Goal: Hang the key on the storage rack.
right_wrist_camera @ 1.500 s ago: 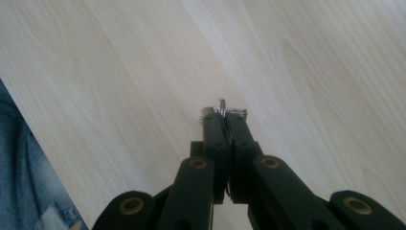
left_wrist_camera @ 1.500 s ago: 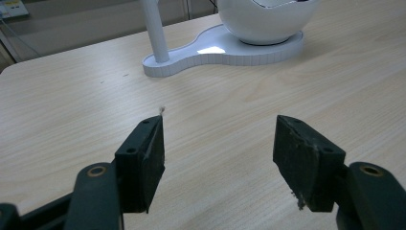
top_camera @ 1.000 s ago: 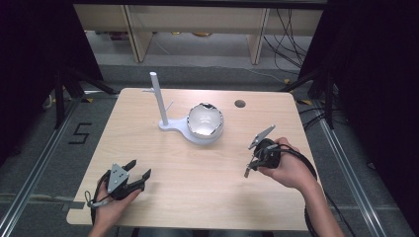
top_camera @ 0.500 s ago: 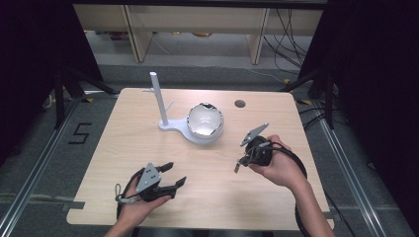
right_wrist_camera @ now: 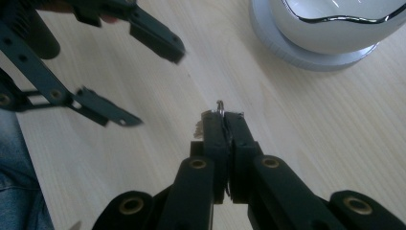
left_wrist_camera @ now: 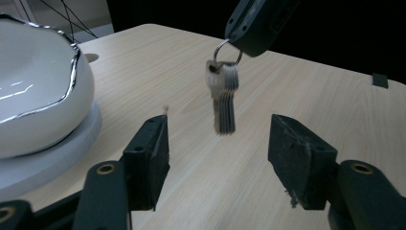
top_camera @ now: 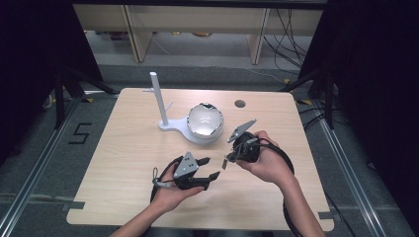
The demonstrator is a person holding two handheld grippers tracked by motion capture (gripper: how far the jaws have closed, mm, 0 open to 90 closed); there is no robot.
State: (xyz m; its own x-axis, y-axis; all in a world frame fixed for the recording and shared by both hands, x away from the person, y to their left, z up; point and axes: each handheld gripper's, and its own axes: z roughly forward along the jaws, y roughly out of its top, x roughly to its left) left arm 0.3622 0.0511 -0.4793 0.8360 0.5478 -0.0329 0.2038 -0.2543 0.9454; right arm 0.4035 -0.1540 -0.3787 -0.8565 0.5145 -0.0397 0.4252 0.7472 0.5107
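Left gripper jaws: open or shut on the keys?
Open. The left gripper jaws, just closing, stand apart; the keys hang between them, untouched.

A white bowl sits on a stand with an upright post on the table.

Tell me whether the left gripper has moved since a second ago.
Yes. The left gripper has travelled rightward along the table's near edge, ending close to the right gripper, below the white bowl. Its jaws have just been closing, nothing between them.
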